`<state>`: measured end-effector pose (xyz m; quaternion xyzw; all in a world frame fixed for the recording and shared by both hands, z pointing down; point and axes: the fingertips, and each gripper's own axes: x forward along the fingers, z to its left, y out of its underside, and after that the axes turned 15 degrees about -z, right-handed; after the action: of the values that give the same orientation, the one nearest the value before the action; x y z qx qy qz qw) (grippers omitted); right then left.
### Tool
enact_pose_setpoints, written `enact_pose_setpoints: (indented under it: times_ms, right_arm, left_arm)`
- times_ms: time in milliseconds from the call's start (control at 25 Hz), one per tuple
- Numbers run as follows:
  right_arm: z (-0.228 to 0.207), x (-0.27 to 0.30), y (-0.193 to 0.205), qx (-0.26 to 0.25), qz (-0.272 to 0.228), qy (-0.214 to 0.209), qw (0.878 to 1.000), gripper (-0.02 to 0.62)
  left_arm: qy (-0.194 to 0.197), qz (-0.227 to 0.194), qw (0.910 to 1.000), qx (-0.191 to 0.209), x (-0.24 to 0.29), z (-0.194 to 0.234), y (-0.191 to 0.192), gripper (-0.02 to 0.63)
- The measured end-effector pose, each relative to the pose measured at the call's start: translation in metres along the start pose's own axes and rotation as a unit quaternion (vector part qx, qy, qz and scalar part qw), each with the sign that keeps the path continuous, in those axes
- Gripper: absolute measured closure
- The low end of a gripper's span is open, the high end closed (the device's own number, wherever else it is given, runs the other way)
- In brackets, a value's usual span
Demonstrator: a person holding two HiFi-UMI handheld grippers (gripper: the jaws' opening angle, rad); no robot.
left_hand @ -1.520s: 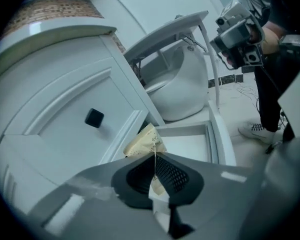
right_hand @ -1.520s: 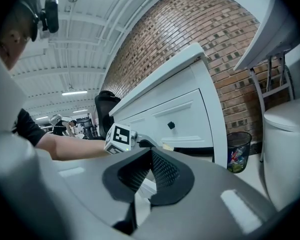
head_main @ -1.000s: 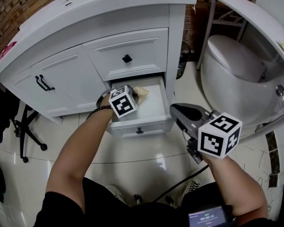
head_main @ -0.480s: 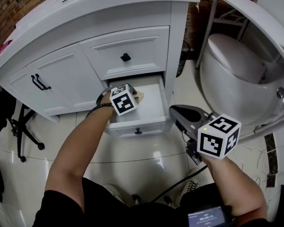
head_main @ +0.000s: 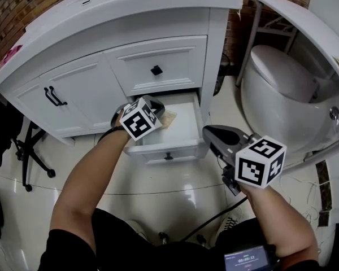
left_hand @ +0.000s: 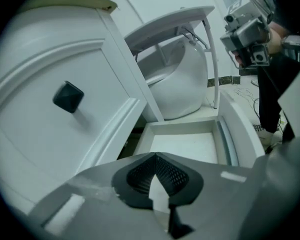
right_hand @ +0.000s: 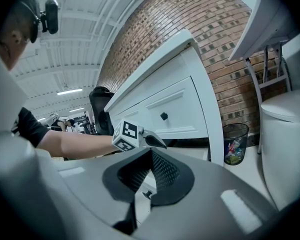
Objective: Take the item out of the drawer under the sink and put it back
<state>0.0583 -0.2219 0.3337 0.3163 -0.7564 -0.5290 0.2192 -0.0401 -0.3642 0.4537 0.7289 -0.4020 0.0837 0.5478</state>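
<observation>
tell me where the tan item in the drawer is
In the head view the tan item lies at the back left of the open drawer, below the closed upper drawer, close beside the left gripper.

My left gripper (head_main: 153, 104) reaches out ahead of me on a nearly straight, bare left forearm (head_main: 85, 176). Its marker cube (head_main: 138, 119) is tipped up toward my head, and its jaws meet at the tips with nothing between them. My right gripper (head_main: 212, 132) sits nearer my body and points forward and leftward. Its jaws are likewise closed and empty, and the right forearm (head_main: 278, 216) is tucked in close.
</observation>
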Motion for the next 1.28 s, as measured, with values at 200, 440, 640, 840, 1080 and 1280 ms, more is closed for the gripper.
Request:
enact_pose_setpoints:
  times_ms: [200, 440, 640, 840, 1080, 1280]
  right_arm:
    - [0.004, 0.001, -0.004, -0.003, -0.005, -0.003, 1.000, 0.592]
    - [0.008, -0.001, -0.003, -0.010, -0.005, -0.003, 1.000, 0.592]
    - [0.012, -0.004, -0.005, -0.012, -0.007, -0.003, 1.000, 0.592]
    - [0.032, -0.005, -0.009, -0.033, -0.009, -0.014, 0.999, 0.592]
    - [0.036, -0.007, -0.003, -0.051, -0.002, -0.008, 0.999, 0.592]
    - [0.028, -0.009, 0.007, -0.050, 0.010, 0.005, 0.999, 0.592]
  left_arm:
    - [-0.042, -0.077, 0.9954, -0.037, -0.056, 0.004, -0.037, 0.600]
    - [-0.107, -0.186, 0.9713, -0.103, -0.138, -0.013, -0.070, 0.600]
    - [-0.154, -0.248, 0.9376, -0.189, -0.184, -0.023, -0.072, 0.600]
    - [-0.159, -0.294, 0.9126, -0.235, -0.201, -0.039, -0.072, 0.600]
    - [-0.163, -0.321, 0.8934, -0.269, -0.197, -0.049, -0.060, 0.600]
    - [-0.161, -0.318, 0.8970, -0.261, -0.196, -0.053, -0.057, 0.600]
